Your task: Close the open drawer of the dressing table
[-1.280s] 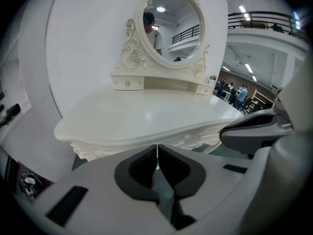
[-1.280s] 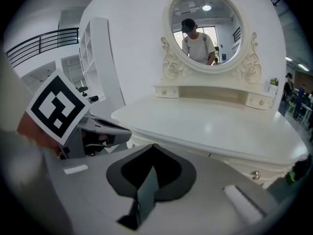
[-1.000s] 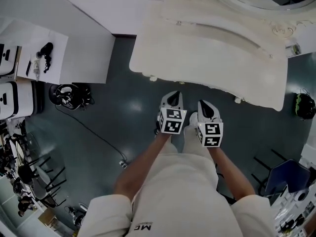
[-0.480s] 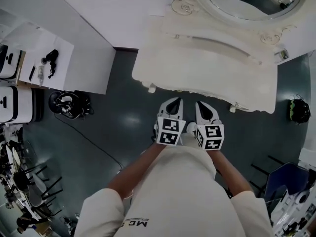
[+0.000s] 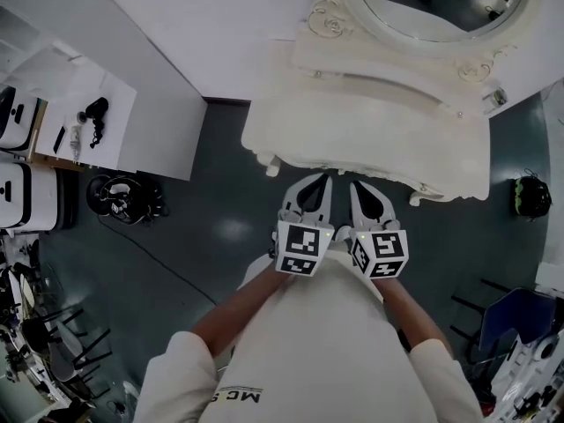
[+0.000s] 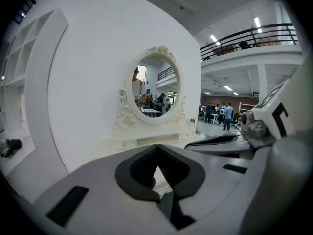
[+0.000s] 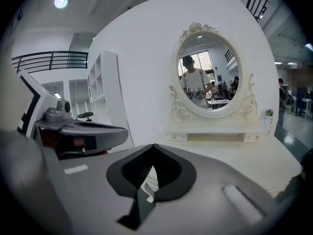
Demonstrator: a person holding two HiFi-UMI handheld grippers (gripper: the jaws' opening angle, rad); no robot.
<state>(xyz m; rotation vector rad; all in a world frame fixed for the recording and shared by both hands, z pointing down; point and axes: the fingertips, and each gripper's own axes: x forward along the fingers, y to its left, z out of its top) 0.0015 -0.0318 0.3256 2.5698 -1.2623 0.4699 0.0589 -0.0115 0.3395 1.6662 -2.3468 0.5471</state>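
The cream dressing table [image 5: 370, 130] with its oval mirror [image 5: 432, 3] stands against the white wall ahead of me. From above, no pulled-out drawer shows along its front edge. My left gripper [image 5: 319, 180] and right gripper [image 5: 356, 185] are side by side just before that edge, both shut with nothing between the jaws. In the left gripper view the shut left gripper [image 6: 157, 147] points at the mirror [image 6: 155, 87] and the low shelf [image 6: 146, 141] under it. In the right gripper view the shut right gripper [image 7: 153, 146] faces the same mirror [image 7: 210, 77].
A white desk [image 5: 97, 122] with small black items stands at the left. Black headphones and a cable [image 5: 123, 196] lie on the dark floor below it. A dark bag [image 5: 527, 196] sits on the floor at the right, a blue chair [image 5: 520, 311] behind me.
Both grippers have risen together and tipped up toward the mirror. They now sit closer to the table's front edge in the head view. Jaws stayed shut.
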